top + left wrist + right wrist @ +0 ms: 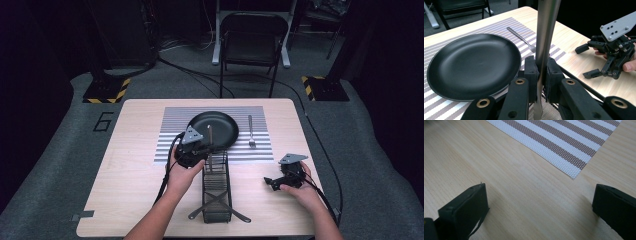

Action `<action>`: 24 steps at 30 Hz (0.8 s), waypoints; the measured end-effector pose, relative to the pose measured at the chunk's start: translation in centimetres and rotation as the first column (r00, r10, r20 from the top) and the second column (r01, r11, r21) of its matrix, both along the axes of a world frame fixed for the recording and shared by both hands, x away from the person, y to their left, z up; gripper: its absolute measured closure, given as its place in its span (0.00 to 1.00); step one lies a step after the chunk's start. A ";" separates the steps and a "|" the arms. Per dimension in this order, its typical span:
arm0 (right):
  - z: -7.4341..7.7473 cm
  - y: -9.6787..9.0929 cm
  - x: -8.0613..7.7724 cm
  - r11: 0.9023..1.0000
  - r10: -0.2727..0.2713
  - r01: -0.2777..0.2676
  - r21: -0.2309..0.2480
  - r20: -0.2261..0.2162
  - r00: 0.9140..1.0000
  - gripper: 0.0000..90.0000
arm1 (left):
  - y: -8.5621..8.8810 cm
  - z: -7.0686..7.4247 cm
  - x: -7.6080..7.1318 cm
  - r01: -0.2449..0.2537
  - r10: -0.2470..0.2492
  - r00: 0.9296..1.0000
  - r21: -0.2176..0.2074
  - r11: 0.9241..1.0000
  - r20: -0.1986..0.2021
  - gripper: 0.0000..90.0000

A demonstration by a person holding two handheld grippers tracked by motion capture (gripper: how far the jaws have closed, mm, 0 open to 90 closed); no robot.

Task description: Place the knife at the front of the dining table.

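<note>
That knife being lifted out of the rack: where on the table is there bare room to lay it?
Free: striped mat left of the plate, and bare wood on the table left of the left tool. Crowded: around the rack, and the mat's right strip where the fork lies.

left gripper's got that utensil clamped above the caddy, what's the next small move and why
Probably lift it straight up. The left gripper is shut on the upright metal utensil, whose lower end still points down into the wire caddy. Raising it clear first should keep it from snagging before it swings toward the striped placemat, where the black plate and a fork already lie. The right gripper rests open, out of the way.
</note>
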State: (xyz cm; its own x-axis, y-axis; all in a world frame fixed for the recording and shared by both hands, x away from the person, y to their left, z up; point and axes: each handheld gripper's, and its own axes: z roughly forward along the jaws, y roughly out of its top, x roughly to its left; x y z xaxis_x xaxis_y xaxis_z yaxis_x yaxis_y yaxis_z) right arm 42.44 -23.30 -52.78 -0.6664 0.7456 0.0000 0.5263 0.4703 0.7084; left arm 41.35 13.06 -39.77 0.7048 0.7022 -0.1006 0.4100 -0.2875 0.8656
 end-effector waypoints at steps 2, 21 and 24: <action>0.0 0.0 0.0 1.000 0.000 0.000 0.000 0.000 1.000 0.00 | -0.1 0.2 0.0 -0.003 0.003 1.000 0.013 1.000 0.013 0.91; 0.0 0.0 0.0 1.000 0.000 0.000 0.000 -0.001 1.000 0.00 | 1.0 7.5 -0.3 -0.001 0.000 0.999 0.023 1.000 0.036 0.91; 0.0 0.0 0.0 1.000 0.000 0.000 0.000 0.000 1.000 0.00 | 1.2 9.1 -0.3 -0.008 0.006 0.998 0.029 1.000 0.055 0.91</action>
